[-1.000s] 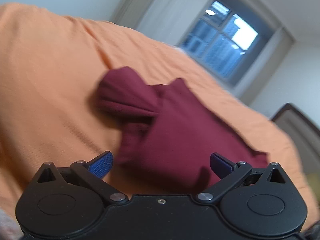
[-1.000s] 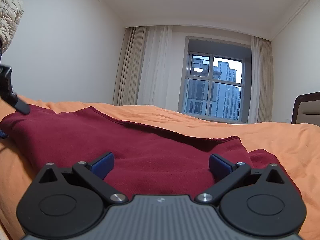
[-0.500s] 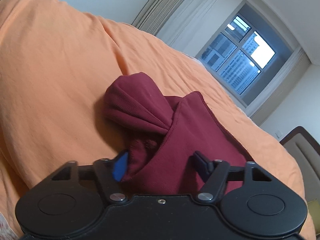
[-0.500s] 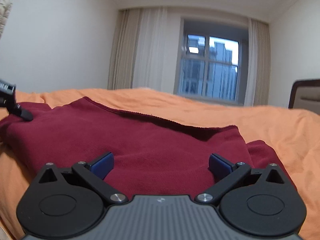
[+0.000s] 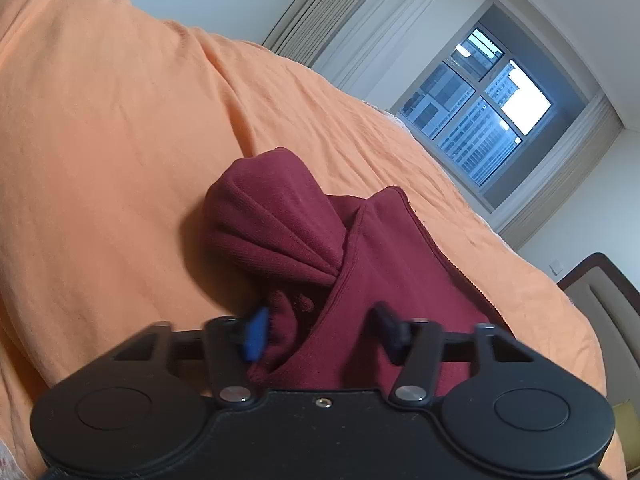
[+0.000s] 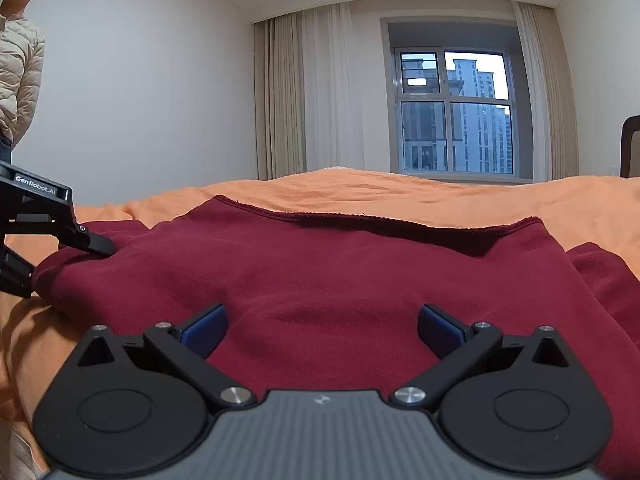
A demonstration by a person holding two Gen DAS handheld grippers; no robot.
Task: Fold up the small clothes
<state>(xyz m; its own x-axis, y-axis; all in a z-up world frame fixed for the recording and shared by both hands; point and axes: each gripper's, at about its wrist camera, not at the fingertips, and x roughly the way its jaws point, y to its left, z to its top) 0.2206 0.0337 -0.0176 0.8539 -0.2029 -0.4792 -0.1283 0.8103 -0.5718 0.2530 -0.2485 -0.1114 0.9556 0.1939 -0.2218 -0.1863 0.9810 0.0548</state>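
Note:
A dark red garment [image 5: 288,232] lies on the orange bed cover [image 5: 100,140], its near left corner bunched into a rolled lump. My left gripper [image 5: 322,332] is at that corner, its jaws drawn in on a fold of the cloth, which fills the gap between them. In the right wrist view the same garment [image 6: 340,272] spreads flat and wide, with its far hem lying straight across. My right gripper [image 6: 322,330] hovers low over its near edge, open, with nothing between the blue pads. A finger [image 6: 94,245] of the left gripper presses on the garment's left corner.
The orange cover [image 6: 400,196] extends beyond the garment on all sides. A window [image 6: 456,112] with pale curtains is at the far wall. A dark headboard [image 6: 630,144] stands at the right. A person in a beige padded jacket [image 6: 16,80] stands at the far left.
My left gripper moved in to the garment's corner and its jaws closed from wide open onto the cloth. The right gripper stayed open and barely moved.

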